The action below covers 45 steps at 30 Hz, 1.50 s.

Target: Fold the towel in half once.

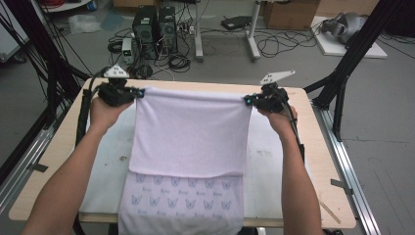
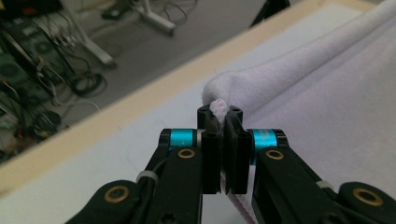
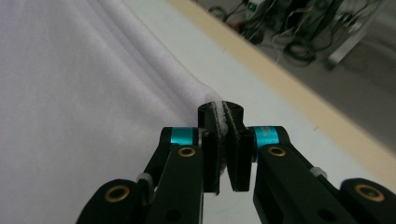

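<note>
While both hands hold far edge up, towel (image 1: 191, 137) corner sits pinched between left gripper (image 2: 223, 122) pads; other far corner clamped between right gripper (image 3: 223, 120) pads. One towel, two grippers, one table (image 1: 313, 147). Towel pale lilac, fuzzy; butterfly-print side showing on near part, which hangs past table's near edge.

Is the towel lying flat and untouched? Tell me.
No: each hand-held gripper, left and right, pinches a far corner of the towel.
</note>
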{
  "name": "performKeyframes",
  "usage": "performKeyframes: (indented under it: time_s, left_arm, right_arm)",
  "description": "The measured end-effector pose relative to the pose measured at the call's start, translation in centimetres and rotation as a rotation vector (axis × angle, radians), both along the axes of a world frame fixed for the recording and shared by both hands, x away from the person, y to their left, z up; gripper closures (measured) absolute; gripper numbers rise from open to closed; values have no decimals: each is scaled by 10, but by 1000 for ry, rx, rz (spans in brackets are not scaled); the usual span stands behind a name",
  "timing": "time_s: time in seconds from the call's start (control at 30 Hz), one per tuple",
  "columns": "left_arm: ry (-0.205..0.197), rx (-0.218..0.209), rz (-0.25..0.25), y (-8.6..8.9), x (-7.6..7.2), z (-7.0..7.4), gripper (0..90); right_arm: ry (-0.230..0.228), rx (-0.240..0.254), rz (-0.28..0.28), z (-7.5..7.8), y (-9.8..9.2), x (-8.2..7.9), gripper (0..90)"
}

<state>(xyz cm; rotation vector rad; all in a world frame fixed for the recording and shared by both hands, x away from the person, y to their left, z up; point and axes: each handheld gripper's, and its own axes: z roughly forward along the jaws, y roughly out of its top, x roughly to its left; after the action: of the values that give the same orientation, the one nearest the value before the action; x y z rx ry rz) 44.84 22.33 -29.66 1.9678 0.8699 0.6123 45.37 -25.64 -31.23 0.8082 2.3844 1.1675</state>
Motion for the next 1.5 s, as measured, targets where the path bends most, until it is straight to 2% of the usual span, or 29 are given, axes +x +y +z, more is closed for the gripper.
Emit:
performKeyframes:
  time_s: [0.03, 0.07, 0.1, 0.13, 0.2, 0.23, 0.27, 0.3, 0.37, 0.43, 0.53, 0.6, 0.63, 0.77, 0.9, 0.93, 1.0, 1.07, 1.1, 1.17, 1.27, 1.37, 1.47, 1.5]
  left_arm:
    - [-6, 1, 10, -1, 2, 5, 862]
    - [-15, 12, 32, -1, 5, 8, 848]
    - [-10, 21, 65, -1, 9, 6, 778]
    - [12, 36, 84, 0, 12, 2, 667]
    - [63, 41, 80, 5, 15, -13, 607]
    - [72, 33, 78, 8, 13, -21, 588]
    - [72, 25, 78, 10, 11, -28, 586]
    - [82, 24, 76, 13, 8, -36, 584]
    - [118, 28, 67, 18, 3, -50, 564]
    - [127, 25, 51, 22, -5, -61, 557]
    - [129, 18, 8, 23, -20, -71, 533]
    - [117, 18, -31, 23, -34, -77, 529]
    - [110, 15, -40, 23, -39, -79, 526]
    - [97, 11, -88, 24, -64, -90, 534]
    - [107, -10, -146, 24, -85, -102, 562]
    - [116, -11, -172, 23, -90, -106, 576]
    - [127, -1, -206, 20, -96, -111, 601]
    - [131, 1, -235, 17, -101, -118, 646]
    - [143, 7, -251, 16, -104, -123, 667]
    - [160, 23, -270, 13, -107, -130, 702]
    - [180, 42, -281, 12, -110, -138, 717]
    - [195, 63, -290, 11, -113, -139, 708]
    - [216, 101, -291, 11, -116, -141, 681]
    - [214, 101, -288, 12, -118, -143, 669]
  right_arm:
    - [-17, 6, -10, 11, 0, 3, 861]
    - [-30, 7, -11, 15, 0, 5, 848]
    - [-36, 16, -27, 17, 1, 8, 773]
    - [-29, 26, -50, 17, 2, 12, 692]
    - [28, 47, -59, 5, 1, 18, 629]
    - [68, 34, -59, -4, 2, 20, 610]
    - [84, 21, -52, -12, 3, 19, 598]
    - [78, 13, -48, -18, 3, 17, 599]
    - [96, 29, -40, -32, 2, 10, 582]
    - [174, 9, -19, -44, 5, 5, 540]
    - [145, -24, 23, -54, 12, -13, 547]
    - [150, -18, 50, -59, 14, -25, 546]
    - [139, -14, 59, -62, 14, -33, 548]
    - [121, 36, 89, -72, 10, -61, 589]
    - [120, 46, 132, -82, 10, -84, 642]
    - [115, 41, 142, -84, 10, -87, 643]
    - [157, 21, 159, -90, 13, -92, 664]
    - [176, -22, 165, -96, 16, -93, 676]
    - [185, -21, 171, -97, 18, -93, 681]
    - [154, -11, 164, -102, 20, -96, 690]
    - [179, -5, 165, -112, 18, -97, 691]
    - [196, 5, 177, -120, 16, -103, 688]
    - [219, -20, 193, -123, 16, -108, 670]
    - [217, -35, 198, -123, 16, -111, 666]
